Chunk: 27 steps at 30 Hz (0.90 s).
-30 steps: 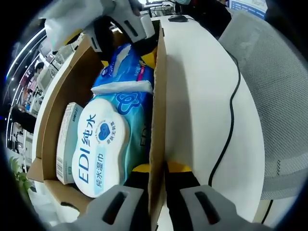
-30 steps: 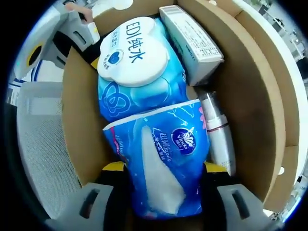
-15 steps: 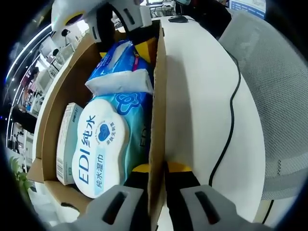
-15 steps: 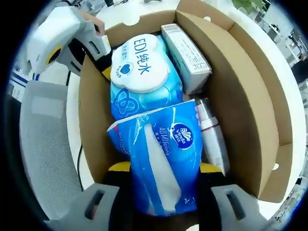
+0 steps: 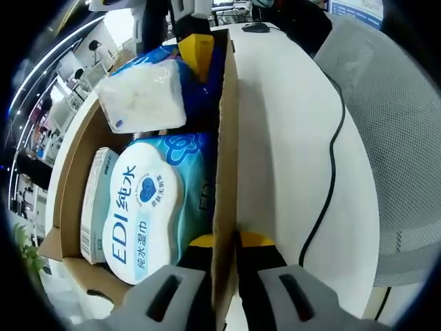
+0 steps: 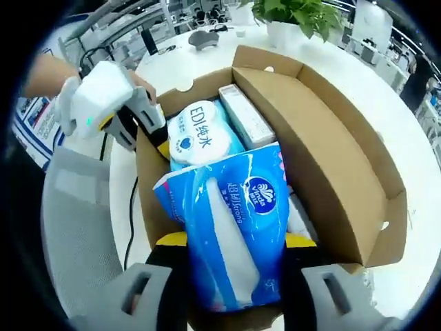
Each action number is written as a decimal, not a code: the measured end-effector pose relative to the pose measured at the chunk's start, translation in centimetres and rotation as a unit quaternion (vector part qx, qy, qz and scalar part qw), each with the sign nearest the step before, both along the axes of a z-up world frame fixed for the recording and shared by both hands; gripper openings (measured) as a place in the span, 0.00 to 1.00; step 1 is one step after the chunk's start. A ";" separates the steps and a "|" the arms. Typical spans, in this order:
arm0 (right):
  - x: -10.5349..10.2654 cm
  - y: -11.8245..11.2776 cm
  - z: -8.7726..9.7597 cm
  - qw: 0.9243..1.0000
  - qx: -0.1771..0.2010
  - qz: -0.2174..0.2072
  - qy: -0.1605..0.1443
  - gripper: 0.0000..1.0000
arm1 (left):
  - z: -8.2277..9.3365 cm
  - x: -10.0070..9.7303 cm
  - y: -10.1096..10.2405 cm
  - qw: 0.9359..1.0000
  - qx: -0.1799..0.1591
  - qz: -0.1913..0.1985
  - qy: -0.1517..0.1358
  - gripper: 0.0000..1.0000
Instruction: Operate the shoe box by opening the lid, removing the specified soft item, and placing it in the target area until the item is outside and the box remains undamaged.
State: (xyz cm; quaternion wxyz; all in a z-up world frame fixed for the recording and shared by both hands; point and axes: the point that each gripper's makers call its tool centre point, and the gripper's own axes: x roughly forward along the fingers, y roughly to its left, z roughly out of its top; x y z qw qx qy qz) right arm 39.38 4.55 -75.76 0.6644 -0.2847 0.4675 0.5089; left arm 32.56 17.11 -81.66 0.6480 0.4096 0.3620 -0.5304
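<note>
Two packs: tissue pack above shoe box, wipes inside.

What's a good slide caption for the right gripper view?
Right gripper lifts a blue tissue pack above the open shoe box.

One shoe box, one tissue pack, one wet-wipes pack, one small carton, one potted plant
</note>
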 end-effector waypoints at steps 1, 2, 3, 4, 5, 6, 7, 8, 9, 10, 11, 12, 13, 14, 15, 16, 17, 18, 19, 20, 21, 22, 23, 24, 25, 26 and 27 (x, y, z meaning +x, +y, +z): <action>0.0 -0.2 0.1 1.000 -0.010 0.011 -0.004 0.46 | 0.0 0.0 0.0 1.000 0.000 0.000 0.000 0.03; 0.0 -0.3 0.2 1.000 -0.014 0.017 -0.008 0.46 | 0.0 0.0 0.0 1.000 0.000 0.000 -0.001 0.03; -0.2 -0.1 0.3 1.000 -0.010 0.016 -0.008 0.46 | 0.0 0.0 0.0 1.000 0.000 0.000 -0.001 0.03; -0.2 -0.1 0.6 1.000 -0.012 0.013 -0.008 0.46 | 0.0 0.0 0.0 1.000 0.000 0.000 -0.001 0.03; -0.3 -0.2 0.8 1.000 -0.016 0.011 -0.010 0.46 | 0.0 0.0 0.0 1.000 0.000 0.000 -0.001 0.03; -0.4 -0.1 0.9 1.000 -0.019 0.011 -0.008 0.46 | 0.0 0.0 0.0 1.000 0.000 -0.001 -0.002 0.03; -0.4 -0.2 1.1 1.000 -0.024 0.015 -0.014 0.46 | 0.0 0.0 0.0 1.000 0.000 -0.001 -0.002 0.03; -0.4 -0.2 1.1 0.999 -0.026 0.017 -0.018 0.47 | 0.0 0.0 0.0 1.000 0.000 -0.001 -0.002 0.03; -0.4 -0.4 1.2 0.999 -0.034 0.023 -0.022 0.47 | 0.0 0.0 0.0 1.000 0.000 -0.001 -0.001 0.03; -0.5 -0.4 1.3 0.999 -0.037 0.028 -0.024 0.47 | 0.0 -0.1 0.0 1.000 0.000 -0.001 -0.002 0.03; -0.5 -0.4 1.3 0.998 -0.041 0.031 -0.026 0.47 | 0.0 -0.1 0.0 1.000 0.000 -0.001 -0.002 0.03; -0.5 -0.5 1.3 0.998 -0.047 0.038 -0.032 0.47 | 0.0 -0.1 0.0 1.000 0.000 -0.001 -0.002 0.03; -0.5 -0.5 1.4 0.997 -0.050 0.040 -0.035 0.47 | 0.0 -0.1 0.0 1.000 0.000 -0.001 -0.002 0.03; -0.6 -0.6 1.5 0.997 -0.055 0.045 -0.038 0.47 | 0.0 0.0 0.0 1.000 0.000 -0.001 -0.002 0.03; -0.6 -0.6 1.5 0.996 -0.060 0.049 -0.040 0.47 | 0.0 0.0 0.0 1.000 0.000 -0.001 -0.003 0.03; -0.7 -0.6 1.6 0.996 -0.063 0.052 -0.043 0.47 | 0.0 0.0 0.1 1.000 0.000 -0.001 -0.003 0.03; -0.7 -0.6 1.6 0.995 -0.067 0.056 -0.046 0.47 | 0.0 0.0 0.1 1.000 0.000 -0.001 -0.002 0.03; -0.7 -0.7 1.7 0.994 -0.073 0.059 -0.050 0.47 | 0.0 0.0 0.1 1.000 0.000 -0.001 -0.003 0.03; -0.6 -0.7 1.9 0.993 -0.080 0.060 -0.056 0.47 | 0.0 0.0 0.1 1.000 0.000 -0.001 -0.003 0.03; -0.5 -0.7 2.0 0.993 -0.084 0.058 -0.059 0.47 | 0.0 0.0 0.1 1.000 0.000 -0.001 -0.003 0.03; -0.3 -0.9 2.1 0.992 -0.092 0.055 -0.062 0.47 | 0.0 0.0 0.1 1.000 0.000 -0.001 -0.003 0.03; -0.2 -0.8 2.2 0.992 -0.093 0.050 -0.063 0.47 | 0.0 0.0 0.1 1.000 0.000 -0.001 -0.003 0.03; 0.0 -0.8 2.5 0.992 -0.097 0.038 -0.066 0.47 | 0.0 0.0 0.1 1.000 -0.001 -0.002 -0.003 0.03; 0.1 -0.7 2.7 0.992 -0.099 0.033 -0.065 0.47 | 0.0 0.0 0.1 1.000 -0.001 -0.002 -0.003 0.03; 0.1 -0.6 2.9 0.992 -0.101 0.029 -0.065 0.47 | 0.0 0.0 0.1 1.000 -0.001 -0.002 -0.003 0.03; 0.0 -0.5 3.1 0.992 -0.101 0.029 -0.065 0.47 | -0.1 0.0 0.1 1.000 -0.001 -0.002 -0.003 0.03; 0.0 -0.4 3.3 0.993 -0.100 0.028 -0.064 0.47 | 0.0 0.0 0.1 1.000 -0.001 -0.003 -0.004 0.03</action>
